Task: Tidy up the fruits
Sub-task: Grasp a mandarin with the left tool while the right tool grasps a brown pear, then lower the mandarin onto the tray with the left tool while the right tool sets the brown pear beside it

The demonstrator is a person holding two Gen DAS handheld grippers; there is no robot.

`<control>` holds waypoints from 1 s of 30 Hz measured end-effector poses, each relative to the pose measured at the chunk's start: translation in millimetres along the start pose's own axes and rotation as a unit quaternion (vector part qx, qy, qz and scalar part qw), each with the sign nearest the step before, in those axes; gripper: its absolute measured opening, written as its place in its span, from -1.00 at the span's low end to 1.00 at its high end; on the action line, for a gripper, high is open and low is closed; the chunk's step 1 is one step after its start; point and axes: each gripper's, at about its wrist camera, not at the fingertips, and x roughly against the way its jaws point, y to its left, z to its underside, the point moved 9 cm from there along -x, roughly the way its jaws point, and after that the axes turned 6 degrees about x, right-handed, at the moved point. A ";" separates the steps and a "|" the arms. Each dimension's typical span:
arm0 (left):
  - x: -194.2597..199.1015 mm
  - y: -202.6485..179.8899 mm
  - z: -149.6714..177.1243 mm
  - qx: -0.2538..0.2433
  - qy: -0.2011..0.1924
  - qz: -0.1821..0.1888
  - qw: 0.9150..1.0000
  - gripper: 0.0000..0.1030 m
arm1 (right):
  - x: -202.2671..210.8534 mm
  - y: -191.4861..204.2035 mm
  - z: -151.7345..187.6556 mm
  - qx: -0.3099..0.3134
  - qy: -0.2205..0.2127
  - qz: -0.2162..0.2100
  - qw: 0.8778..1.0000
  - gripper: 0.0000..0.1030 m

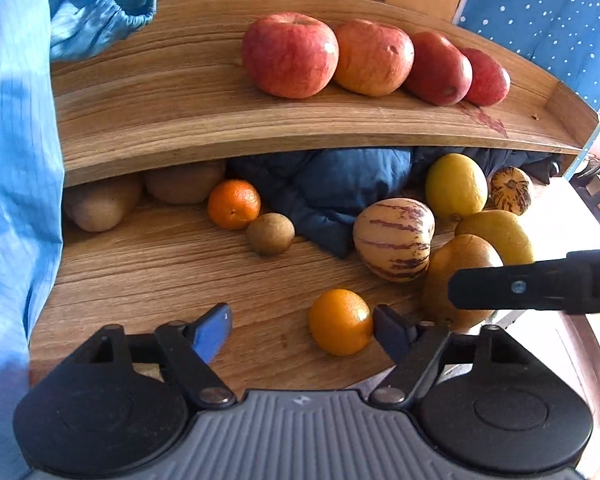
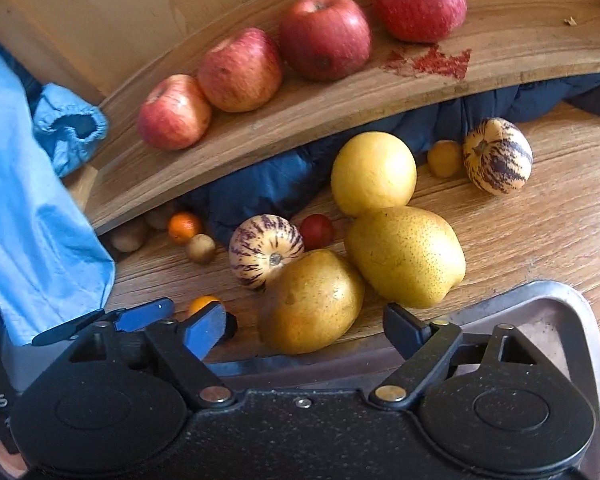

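The left gripper (image 1: 302, 330) is held spread and empty, a small orange (image 1: 340, 322) on the wooden table (image 1: 148, 276) touching its right pad. It should be centred, probably, before closing. The right gripper (image 2: 306, 326) is likewise parted, empty, before a brownish pear (image 2: 310, 300)

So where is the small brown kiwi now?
In the left wrist view the kiwi lies on the lower wooden board, just right of and below a mandarin, beside the dark blue cloth.

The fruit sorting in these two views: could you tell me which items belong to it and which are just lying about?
Belong: four apples on the shelf; oranges, striped melons, yellow citrus, kiwis, pear; both open grippers.
Lying about: dark blue jacket, metal tray.
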 end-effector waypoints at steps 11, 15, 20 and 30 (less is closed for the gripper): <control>4.5 -3.3 0.3 0.003 -0.009 0.054 0.999 -0.18 | -15.5 -0.6 -5.3 -0.003 0.003 0.017 1.000 0.32; 5.1 -6.1 0.9 0.008 -0.007 0.056 0.998 -0.28 | -16.4 -1.2 -6.4 -0.006 -0.001 0.018 1.000 0.25; 4.7 -7.8 -1.2 0.011 -0.010 0.038 0.999 -0.29 | -10.8 -0.3 -5.7 -0.003 -0.008 0.010 1.000 0.24; 21.1 -28.2 -2.9 0.005 -0.022 0.033 0.999 -0.29 | 30.3 -10.9 7.9 0.001 -0.045 -0.021 0.999 0.22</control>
